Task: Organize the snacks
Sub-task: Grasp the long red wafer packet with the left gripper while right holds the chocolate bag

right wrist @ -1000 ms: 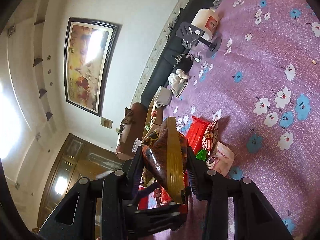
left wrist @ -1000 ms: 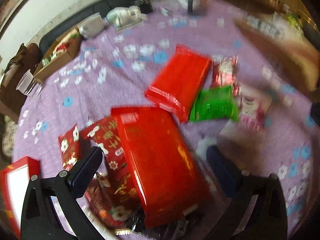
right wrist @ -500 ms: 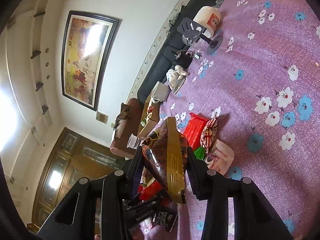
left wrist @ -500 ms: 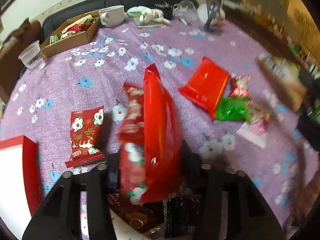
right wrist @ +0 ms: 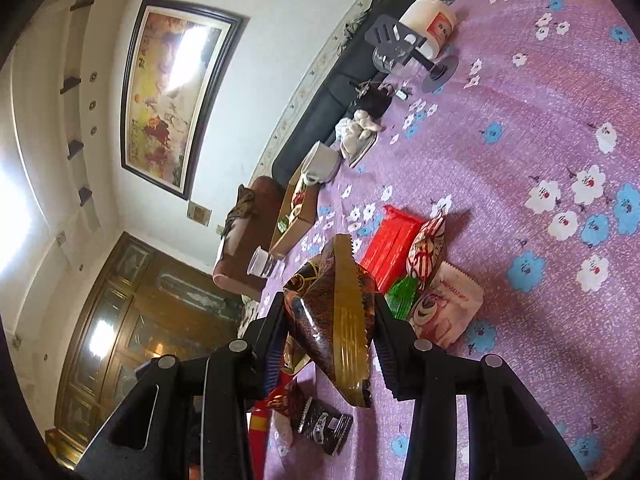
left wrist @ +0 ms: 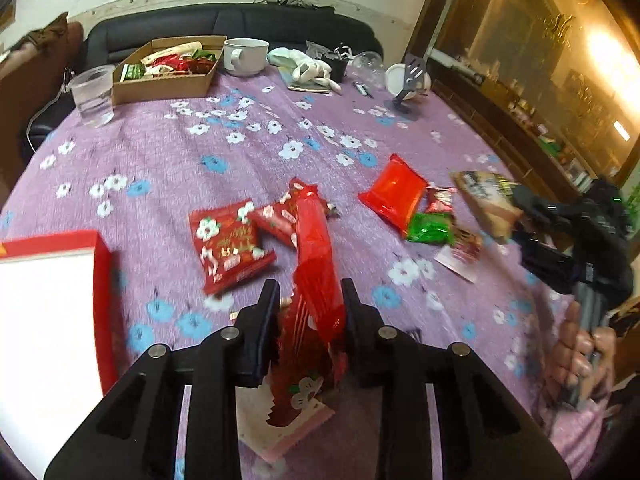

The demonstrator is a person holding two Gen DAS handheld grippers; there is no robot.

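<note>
My left gripper (left wrist: 310, 292) is shut on a long red snack packet (left wrist: 316, 264), held edge-up above the purple flowered tablecloth (left wrist: 168, 160). My right gripper (right wrist: 328, 300) is shut on a brown and gold snack packet (right wrist: 336, 304); it also shows at the right of the left wrist view (left wrist: 486, 204). Loose on the cloth lie a red flowered packet (left wrist: 228, 246), a flat red packet (left wrist: 394, 192), a green packet (left wrist: 430, 230) and a pink-white packet (left wrist: 460, 254). A cardboard box (left wrist: 168, 68) with several snacks stands at the far side.
A red-edged white box (left wrist: 48, 304) is at the near left. A plastic cup (left wrist: 94, 94), a white mug (left wrist: 245, 56), a crumpled cloth (left wrist: 308, 68), a phone stand (left wrist: 410, 80) and a white jar (right wrist: 430, 24) line the far edge, with a dark sofa (left wrist: 240, 24) behind.
My left gripper closed on the long red packet, lifted it off the pile and drew back from the table. The right gripper kept its brown packet and barely moved.
</note>
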